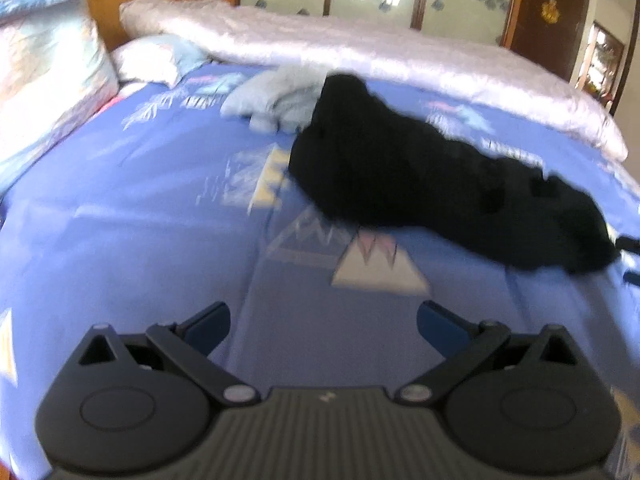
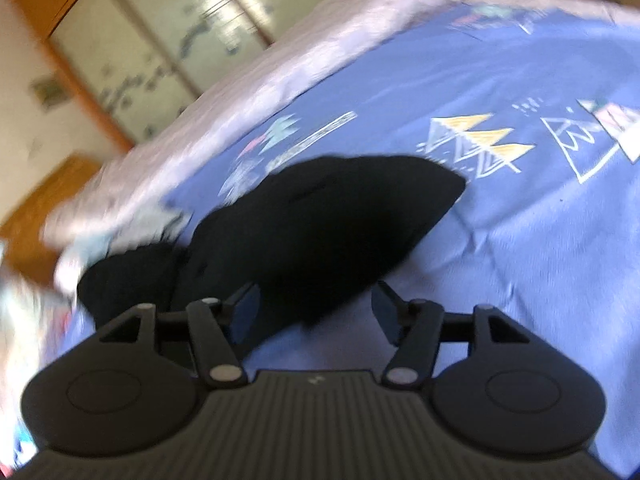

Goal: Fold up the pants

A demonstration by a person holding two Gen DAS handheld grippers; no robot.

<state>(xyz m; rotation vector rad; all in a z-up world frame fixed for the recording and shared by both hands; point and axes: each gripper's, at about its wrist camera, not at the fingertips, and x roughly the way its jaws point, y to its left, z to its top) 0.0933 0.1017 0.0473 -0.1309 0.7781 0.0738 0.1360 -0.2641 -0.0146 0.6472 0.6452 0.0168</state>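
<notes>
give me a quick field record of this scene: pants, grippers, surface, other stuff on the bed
pants: black pants, bunched in a long heap, unfolded
surface: blue patterned bedspread
left gripper: left gripper open, short of the pants, holding nothing
right gripper: right gripper open, pants edge between its fingers, not clamped
other items: light blue garment touching the pants' far end; pale quilt along the far side; pillows at the headboard
</notes>
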